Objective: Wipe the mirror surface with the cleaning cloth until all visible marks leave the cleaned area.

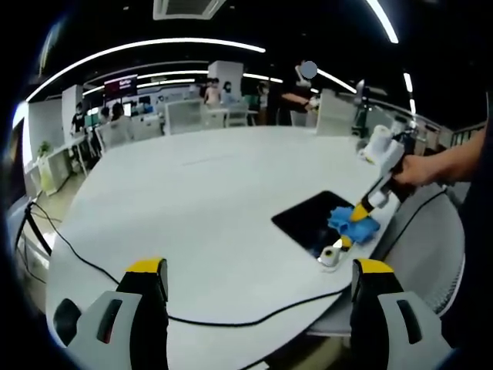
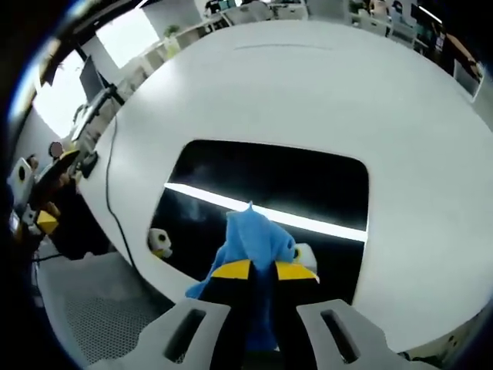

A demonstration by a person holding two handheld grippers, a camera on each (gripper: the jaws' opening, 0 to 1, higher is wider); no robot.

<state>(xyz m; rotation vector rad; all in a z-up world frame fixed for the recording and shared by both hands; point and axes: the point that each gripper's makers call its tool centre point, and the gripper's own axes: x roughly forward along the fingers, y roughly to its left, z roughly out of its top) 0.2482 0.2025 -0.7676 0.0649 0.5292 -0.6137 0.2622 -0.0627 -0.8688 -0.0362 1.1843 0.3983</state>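
The mirror [image 1: 308,218] is a dark, rounded rectangle lying flat on the white table [image 1: 200,193], near its right edge. In the right gripper view the mirror [image 2: 269,181] reflects a bright ceiling light strip. My right gripper [image 2: 263,271] is shut on the blue cleaning cloth [image 2: 254,235], which rests on the mirror's near part. In the left gripper view the right gripper [image 1: 360,213] comes in from the right, held by a hand [image 1: 416,169], and presses the cloth [image 1: 356,226] onto the mirror's right end. My left gripper [image 1: 260,270] hangs open over the table's near edge, holding nothing.
A small white and yellow round piece [image 2: 160,243] sits at the mirror's edge, also visible as the piece [image 1: 331,254]. A black cable [image 1: 92,266] runs along the table's near side. Grey mesh [image 1: 439,247] lies beyond the table's right edge. Desks and people stand far behind.
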